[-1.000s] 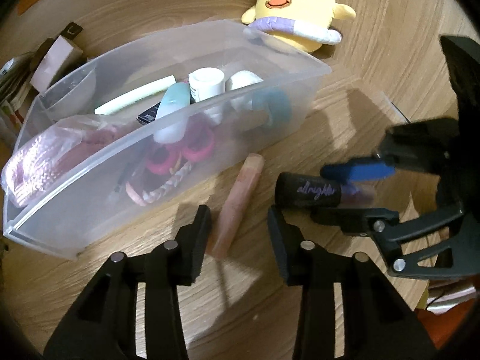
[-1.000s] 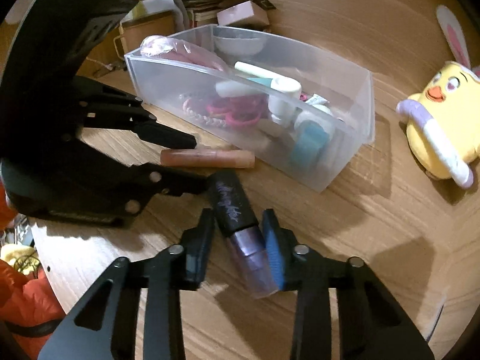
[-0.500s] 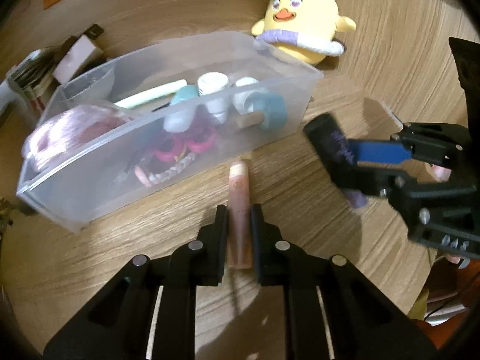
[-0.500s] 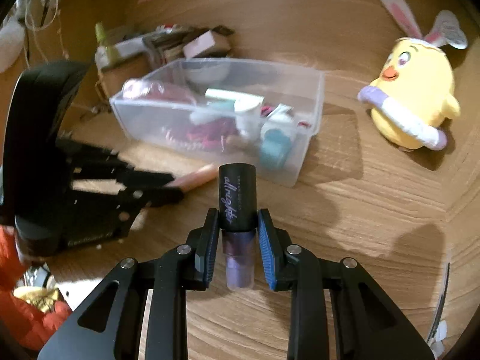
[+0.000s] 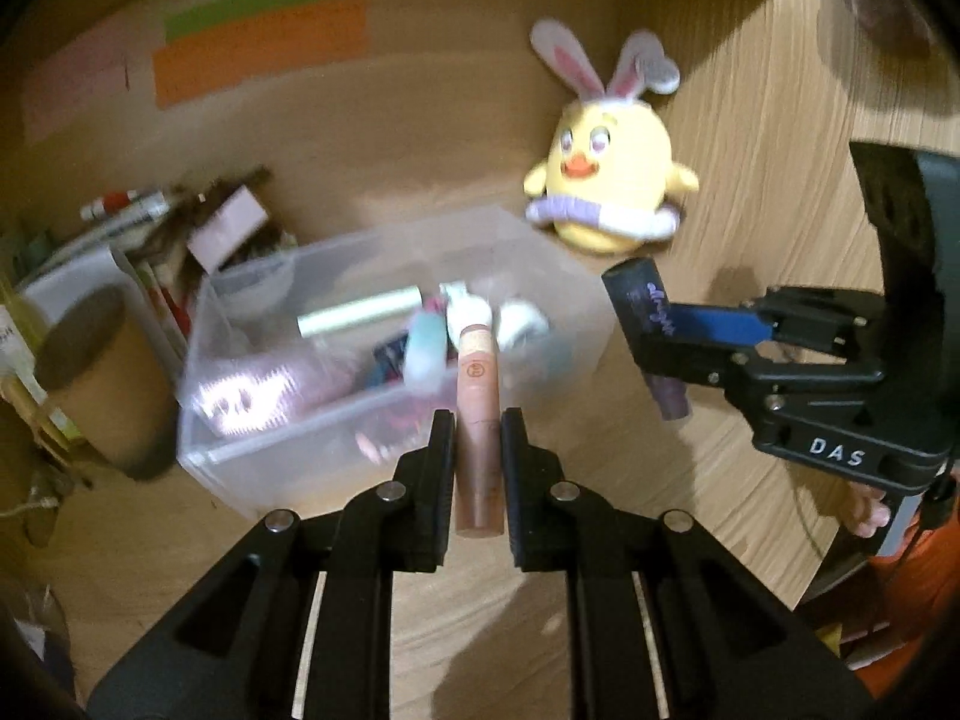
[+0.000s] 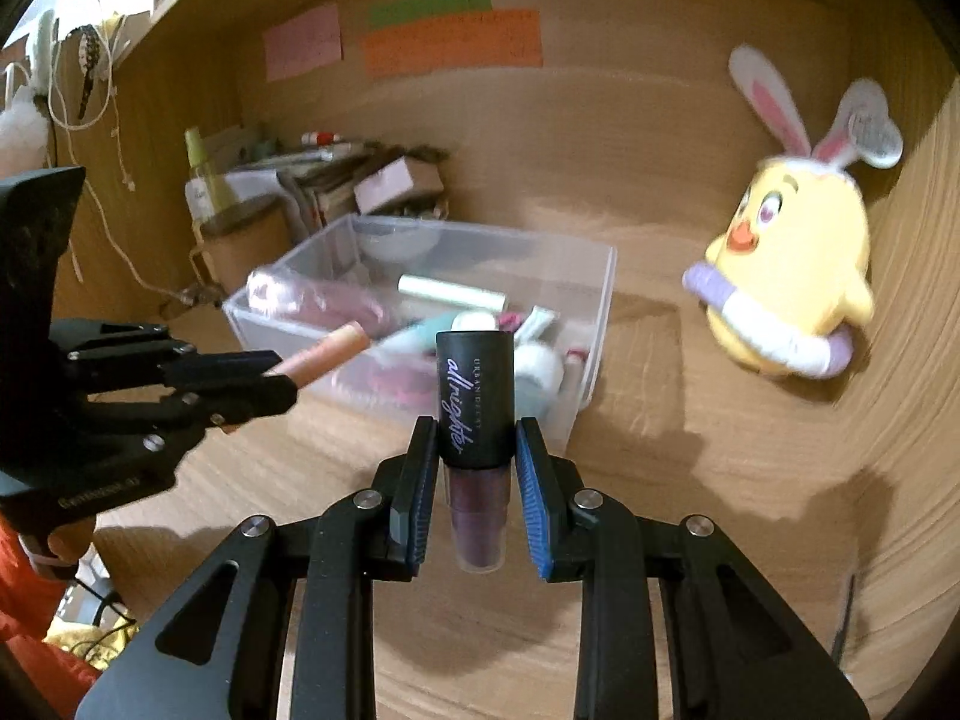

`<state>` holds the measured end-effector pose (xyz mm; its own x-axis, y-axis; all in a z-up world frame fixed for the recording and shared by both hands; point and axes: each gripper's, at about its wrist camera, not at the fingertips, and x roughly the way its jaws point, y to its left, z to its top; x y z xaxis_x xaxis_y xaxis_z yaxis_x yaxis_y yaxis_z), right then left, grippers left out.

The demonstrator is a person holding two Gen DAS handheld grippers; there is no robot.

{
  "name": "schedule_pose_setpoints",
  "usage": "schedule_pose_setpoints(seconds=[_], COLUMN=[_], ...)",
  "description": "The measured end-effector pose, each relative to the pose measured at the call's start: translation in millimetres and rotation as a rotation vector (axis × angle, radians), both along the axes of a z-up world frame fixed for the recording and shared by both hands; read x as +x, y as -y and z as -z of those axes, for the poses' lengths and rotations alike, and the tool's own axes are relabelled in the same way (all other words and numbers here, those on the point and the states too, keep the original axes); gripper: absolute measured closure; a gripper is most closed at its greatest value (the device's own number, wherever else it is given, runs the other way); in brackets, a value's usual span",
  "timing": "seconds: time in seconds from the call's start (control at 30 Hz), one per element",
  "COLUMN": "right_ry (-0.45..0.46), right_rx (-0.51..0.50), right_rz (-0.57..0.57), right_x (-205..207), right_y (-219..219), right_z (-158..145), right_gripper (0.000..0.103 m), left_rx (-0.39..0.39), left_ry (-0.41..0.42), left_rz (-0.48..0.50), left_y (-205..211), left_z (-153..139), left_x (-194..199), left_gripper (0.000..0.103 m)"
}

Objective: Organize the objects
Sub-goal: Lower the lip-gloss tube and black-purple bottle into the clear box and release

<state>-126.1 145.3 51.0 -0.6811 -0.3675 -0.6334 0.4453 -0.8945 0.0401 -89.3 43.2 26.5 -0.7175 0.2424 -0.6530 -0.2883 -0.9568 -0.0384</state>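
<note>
Gripping one cosmetic each, both tools hang above the wooden table point(image 5: 750, 150), raised clear of it. In the left wrist view, the left tool point(image 5: 474, 462) is clamped on a slim peach-pink tube point(image 5: 477, 420) at lower centre, the tube pointing up the frame toward the clear plastic bin point(image 5: 252, 468). In the right wrist view, the right tool point(image 6: 474, 480) pinches a dark purple bottle point(image 6: 477, 402) by its black cap, at centre frame (the cap reads "allnighter").

The bin sits mid-frame, left of centre, already holding assorted toiletries that are too blurred to name. A yellow chick plush point(image 6: 786, 282) with bunny ears stands at right, well apart from the bin.

The step looks like carrying both items to the bin. To do it well, bring each over the open top, lower it into a free gap, and release gently, one tool at a time so they do not collide.
</note>
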Motion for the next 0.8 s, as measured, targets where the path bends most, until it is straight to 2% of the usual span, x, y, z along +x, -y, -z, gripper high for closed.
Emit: schedule_pose_setpoints(seconds=[0.2, 0.33, 0.53, 0.8], right_ry=[-0.066, -0.079, -0.043, 0.057], right_rx=[-0.017, -0.020, -0.006, 0.029], right_rz=[0.025, 0.042, 0.065, 0.059], right_x=[-12, -30, -66, -99], right_y=[1, 6, 16, 30], right_z=[-25, -32, -23, 7], right_gripper=[0.079, 0.080, 0.080, 0.080], left_rx=[0.024, 0.019, 0.026, 0.017], left_ry=[-0.062, -0.073, -0.012, 0.082], left_rz=[-0.032, -0.057, -0.076, -0.076], left_y=[10, 13, 13, 8], left_z=[-29, -35, -24, 2], left_x=[-15, -28, -60, -92], left_gripper=[0.089, 0.089, 0.089, 0.089])
